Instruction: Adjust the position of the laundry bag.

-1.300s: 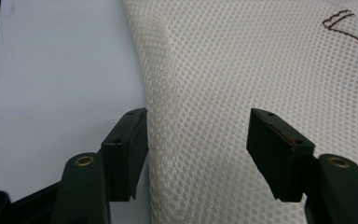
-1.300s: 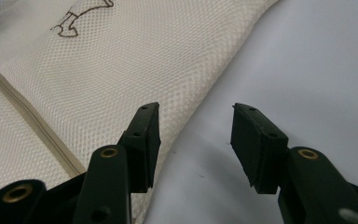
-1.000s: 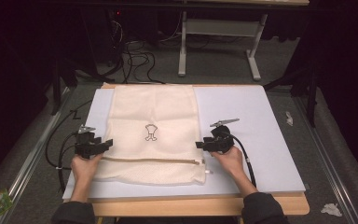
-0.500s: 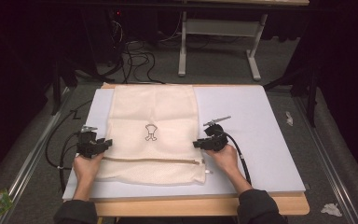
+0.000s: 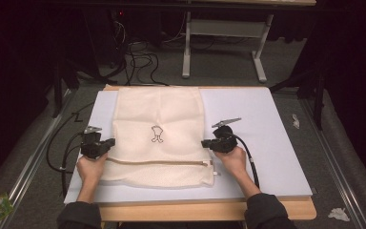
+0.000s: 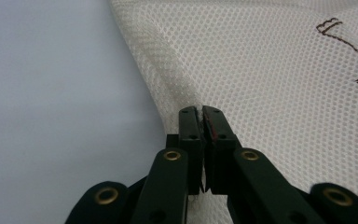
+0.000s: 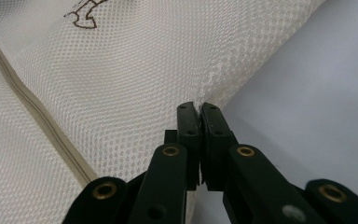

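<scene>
Your forearms come in from the near edge of the bench [image 5: 276, 143], each hand wrapped round its tool and held low over the pale board. Your left gripper [image 5: 108, 143] has its jaws pressed together on the left edge of the cream mesh laundry bag [image 5: 159, 114], with a small pinch of netting between the pads in the left gripper view [image 6: 199, 122]. Your right gripper [image 5: 206, 143] is likewise clamped on the bag's right edge, a little above the zipper [image 5: 157, 162], as the right gripper view [image 7: 198, 120] confirms. Both sets of jaws have just been closing, and the mesh edge now sits between them. Compared with a second ago, your hands have barely shifted, and the bag lies in the same place, flat along the middle of the board with its small dark emblem [image 5: 157, 133] facing up. Around the bench the room is dim, with grey carpet, loose cables [image 5: 138, 57] and a white table frame [image 5: 224, 33] beyond.
</scene>
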### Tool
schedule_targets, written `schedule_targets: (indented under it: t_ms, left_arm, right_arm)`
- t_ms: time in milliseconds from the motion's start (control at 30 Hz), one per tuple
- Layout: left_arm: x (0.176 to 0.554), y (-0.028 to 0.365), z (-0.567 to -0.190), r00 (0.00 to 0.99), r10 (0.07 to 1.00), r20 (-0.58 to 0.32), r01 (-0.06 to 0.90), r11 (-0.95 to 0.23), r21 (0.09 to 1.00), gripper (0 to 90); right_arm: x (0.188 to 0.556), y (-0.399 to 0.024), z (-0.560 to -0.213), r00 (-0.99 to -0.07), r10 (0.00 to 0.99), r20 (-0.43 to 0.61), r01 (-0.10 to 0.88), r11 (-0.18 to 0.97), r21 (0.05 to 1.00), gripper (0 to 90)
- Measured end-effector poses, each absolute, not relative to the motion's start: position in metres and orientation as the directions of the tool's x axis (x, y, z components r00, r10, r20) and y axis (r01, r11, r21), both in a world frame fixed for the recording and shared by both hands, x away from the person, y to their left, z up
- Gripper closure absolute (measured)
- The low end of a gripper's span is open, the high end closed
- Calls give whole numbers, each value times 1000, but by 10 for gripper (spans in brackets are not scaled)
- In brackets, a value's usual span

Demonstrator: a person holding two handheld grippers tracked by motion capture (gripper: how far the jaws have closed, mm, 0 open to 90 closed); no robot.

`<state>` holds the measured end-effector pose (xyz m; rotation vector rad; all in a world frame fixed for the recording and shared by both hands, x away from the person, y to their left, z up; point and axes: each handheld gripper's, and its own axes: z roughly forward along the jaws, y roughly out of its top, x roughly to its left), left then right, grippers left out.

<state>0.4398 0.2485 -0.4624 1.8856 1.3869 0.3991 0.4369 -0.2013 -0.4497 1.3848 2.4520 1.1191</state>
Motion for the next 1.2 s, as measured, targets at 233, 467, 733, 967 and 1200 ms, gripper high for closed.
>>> schedule_targets:
  t_ms: [233, 467, 733, 967, 1200]
  left_arm:
    - [446, 229, -455, 407, 895, -180, 661, -153, 735, 876]
    - [451, 204, -450, 450, 876, -175, 640, -179, 748, 876]
    - [457, 178, -447, 485, 855, -183, 619, -188, 762, 877]
    - [462, 163, -447, 497, 848, -187, 606, -184, 774, 875]
    - [466, 157, -451, 498, 850, -171, 604, -198, 772, 873]
  right_arm:
    - [435, -222, -446, -553, 800, 235, 690, 281, 667, 894]
    - [430, -248, -442, -525, 825, 208, 676, 256, 690, 896]
    - [426, -274, -440, -476, 856, 202, 680, 213, 701, 897]
    - [425, -291, -439, -442, 879, 178, 680, 199, 706, 896]
    - [429, -296, -442, -432, 886, 166, 682, 201, 703, 895]
